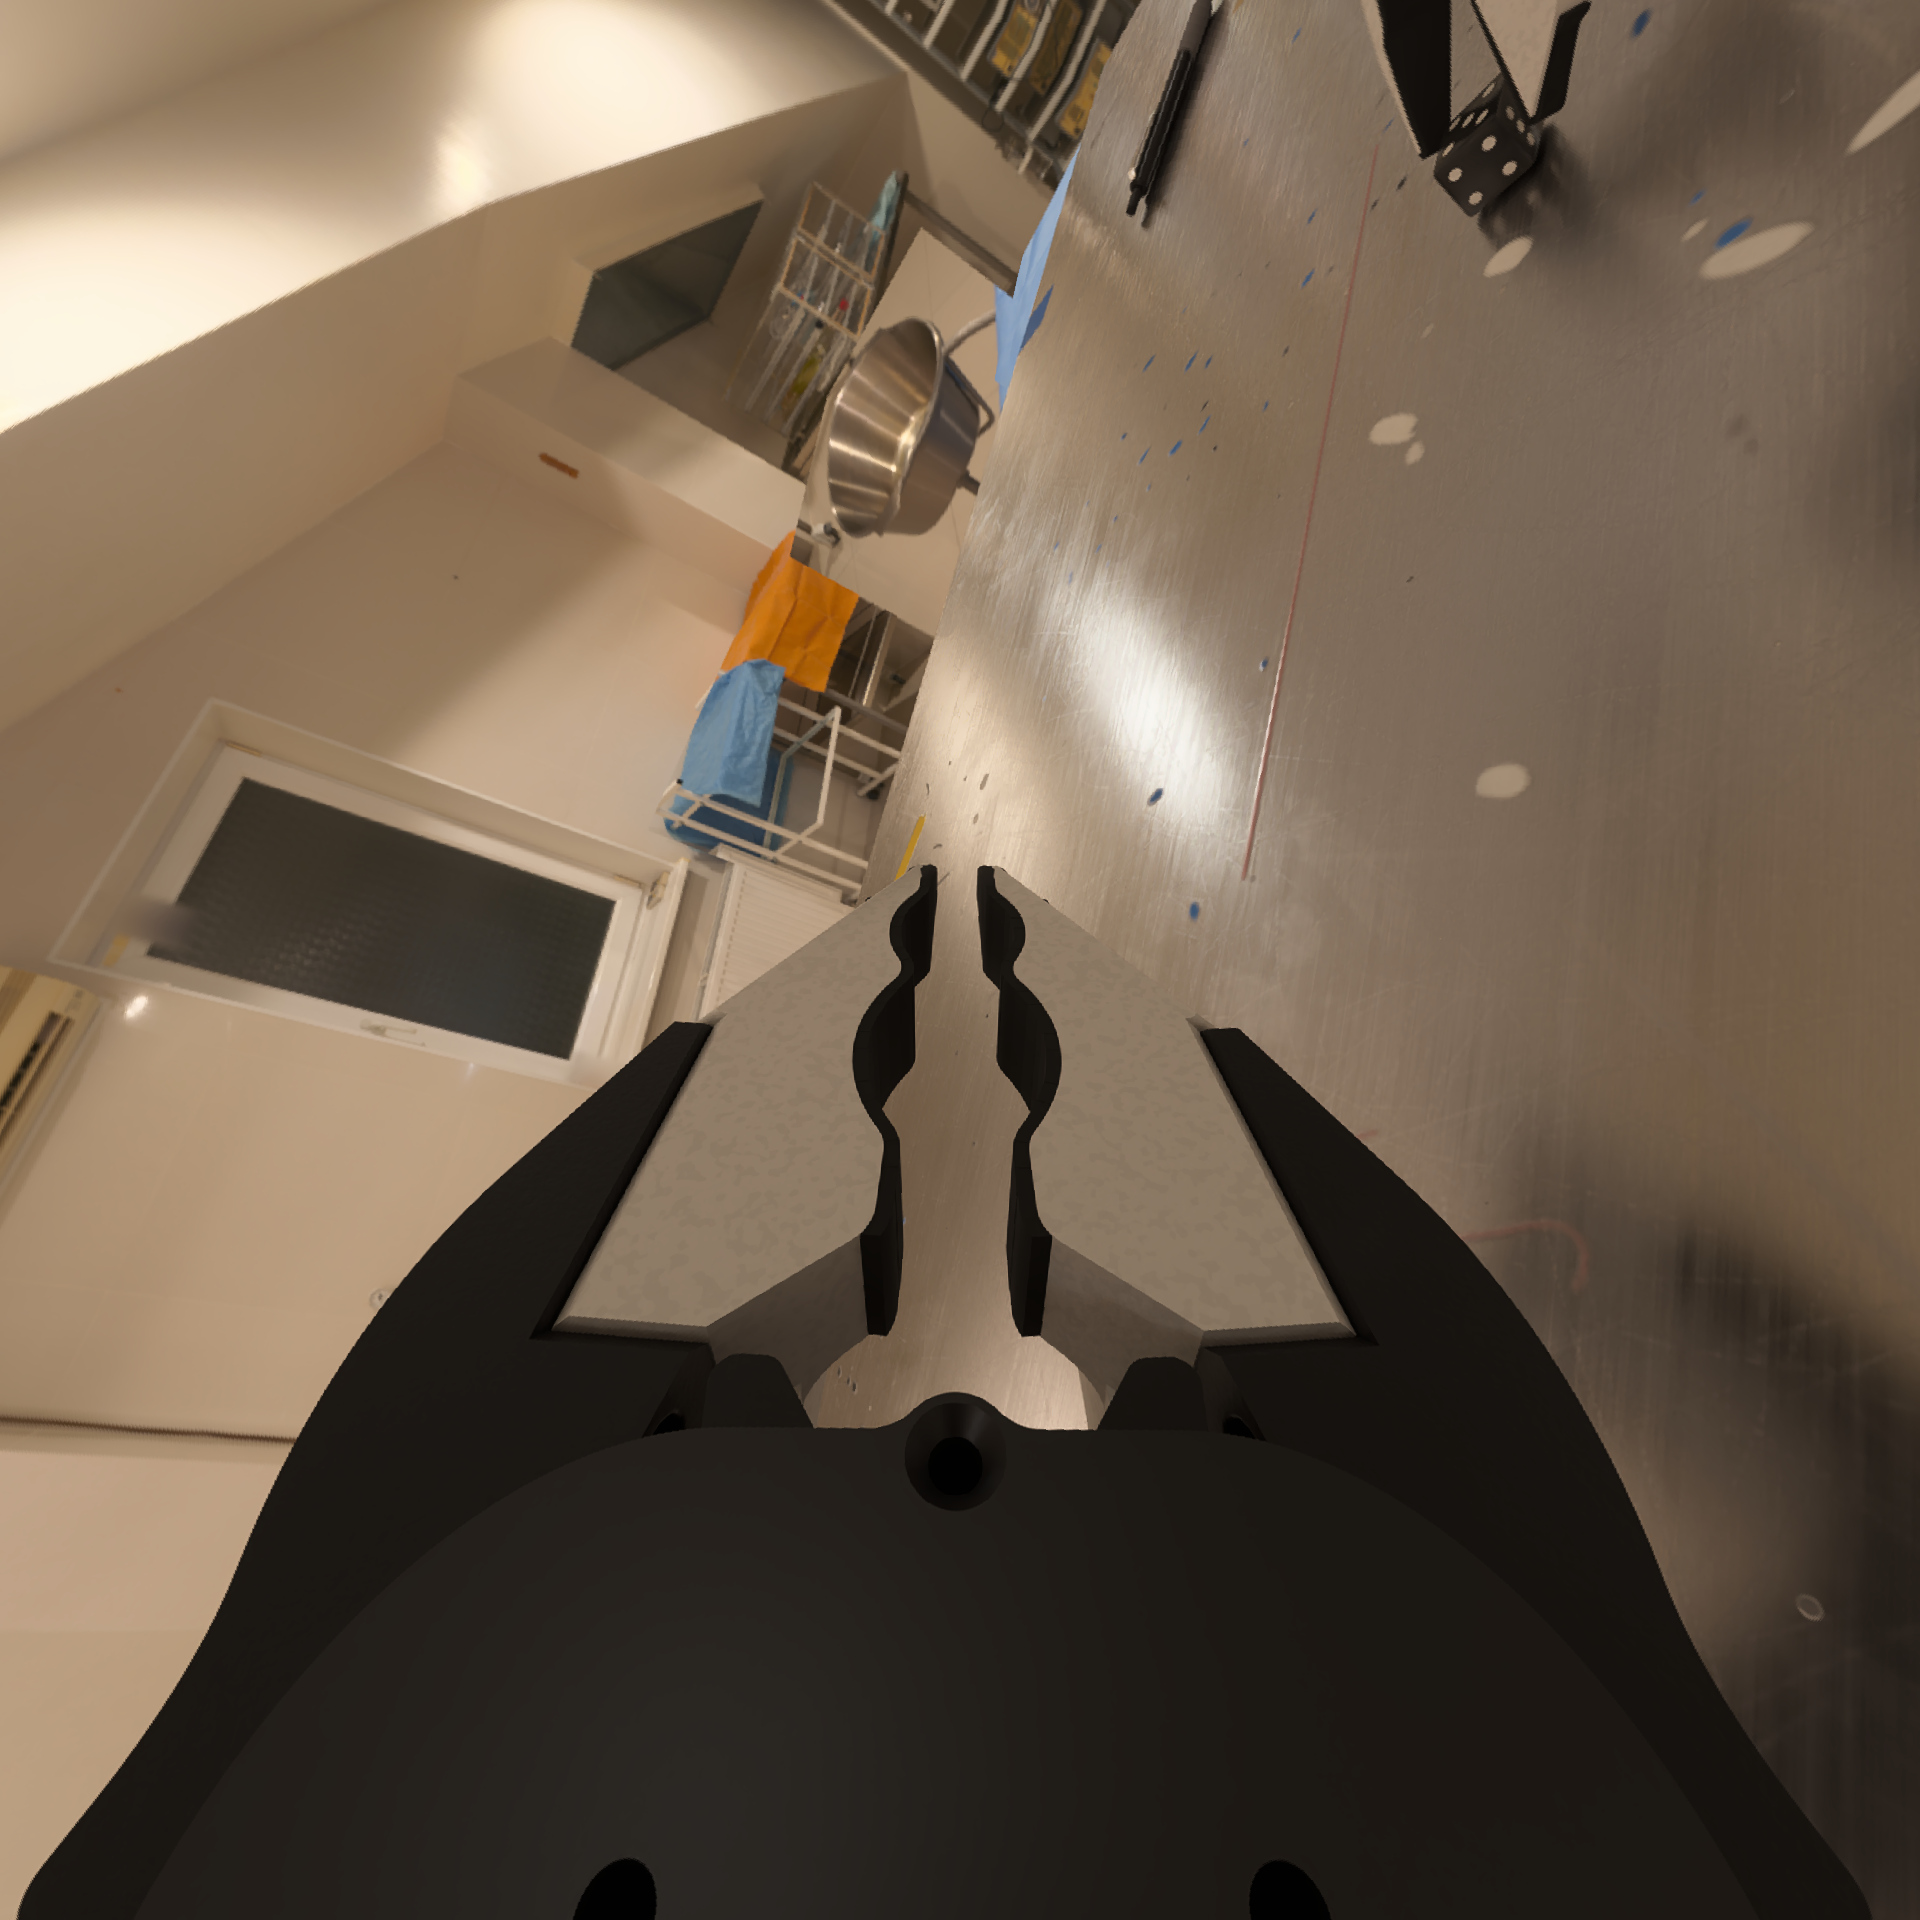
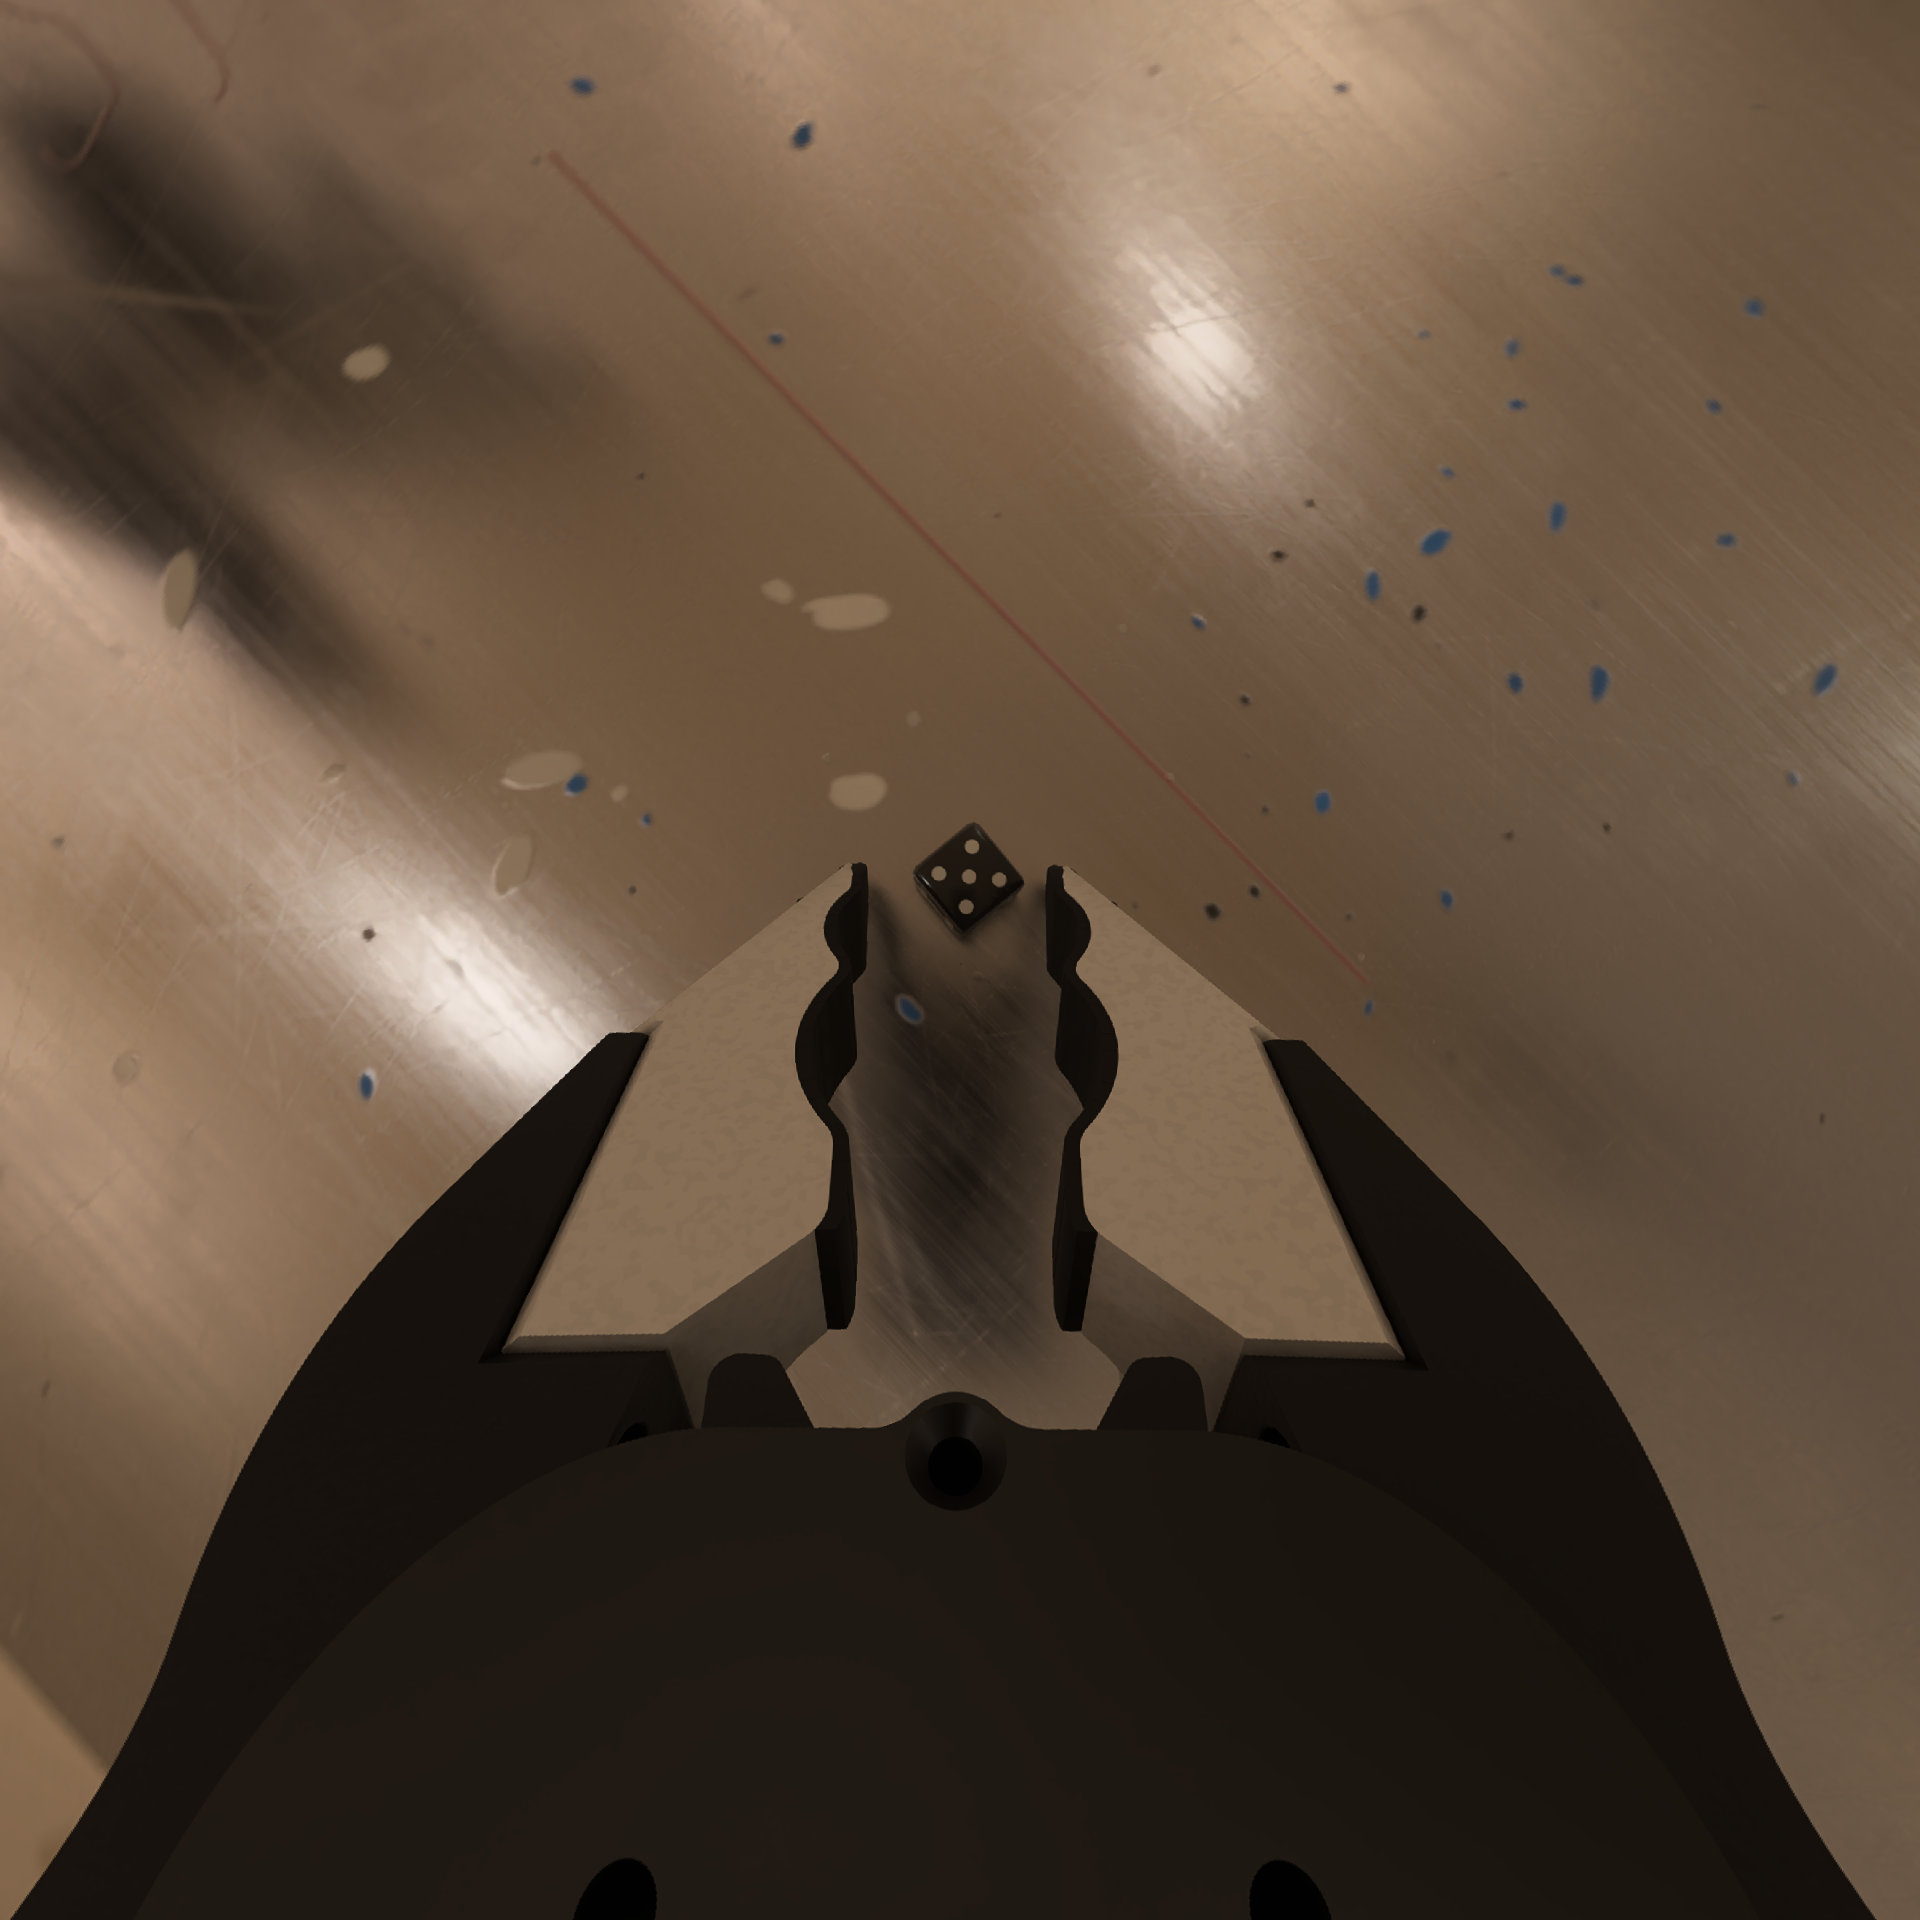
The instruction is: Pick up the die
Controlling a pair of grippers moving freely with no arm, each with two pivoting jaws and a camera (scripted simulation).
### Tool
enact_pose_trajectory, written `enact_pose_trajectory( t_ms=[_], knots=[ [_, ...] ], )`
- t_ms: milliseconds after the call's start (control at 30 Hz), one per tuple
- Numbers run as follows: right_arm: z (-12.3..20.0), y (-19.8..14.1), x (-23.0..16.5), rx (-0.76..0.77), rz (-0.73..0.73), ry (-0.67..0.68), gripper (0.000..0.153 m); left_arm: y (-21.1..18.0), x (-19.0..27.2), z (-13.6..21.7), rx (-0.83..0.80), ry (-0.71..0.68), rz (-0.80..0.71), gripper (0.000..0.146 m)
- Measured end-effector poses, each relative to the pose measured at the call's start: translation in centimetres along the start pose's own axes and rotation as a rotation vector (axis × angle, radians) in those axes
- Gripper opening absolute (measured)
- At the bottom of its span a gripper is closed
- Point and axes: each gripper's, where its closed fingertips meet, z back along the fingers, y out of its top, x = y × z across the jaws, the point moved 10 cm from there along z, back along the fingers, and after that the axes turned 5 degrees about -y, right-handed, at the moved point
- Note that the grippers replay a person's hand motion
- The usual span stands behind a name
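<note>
A small black die point(image 2: 966, 883) with white pips lies on the brushed metal table point(image 2: 1351, 260). My right gripper point(image 2: 956, 871) is open and points down at the table, with the die between its two fingertips and a gap on each side. In the left wrist view the die point(image 1: 1486, 161) shows at the top right, with the right gripper's fingers point(image 1: 1418, 73) on either side of it. My left gripper point(image 1: 956, 878) is shut and empty, far from the die, near the table's left edge.
A black rod-like tool point(image 1: 1164, 114) lies on the table near the far edge. A steel bowl point(image 1: 894, 426), wire racks, and orange point(image 1: 795, 623) and blue cloths stand beyond the table edge. A thin red line point(image 2: 935, 561) and paint spots mark the tabletop.
</note>
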Motion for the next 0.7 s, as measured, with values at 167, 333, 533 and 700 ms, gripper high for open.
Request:
enact_pose_trajectory(
  t_ms=[167, 333, 533, 700],
  knots=[
    [-0.8, -0.8, -0.5, 0.084, -0.085, -0.034, 0.031, 0.2, 0.2, -0.4, -0.039, 0.007, 0.032, 0.007],
    [-1.1, -1.0, -0.6, 0.13, -0.12, -0.048, 0.021, 0.7, 0.3, -0.7, -0.101, 0.051, 0.043, 0.007],
    [0.6, 0.5, -0.9, 0.21, -0.102, -0.057, 0.021, 1.8, 0.6, -0.8, -0.17, 0.119, 0.03, 0.007],
    [3.8, 5.8, -4.7, 0.372, -0.012, 0.069, 0.021, 2.6, 0.9, -0.8, -0.265, 0.187, 0.009, 0.007]
  ],
)
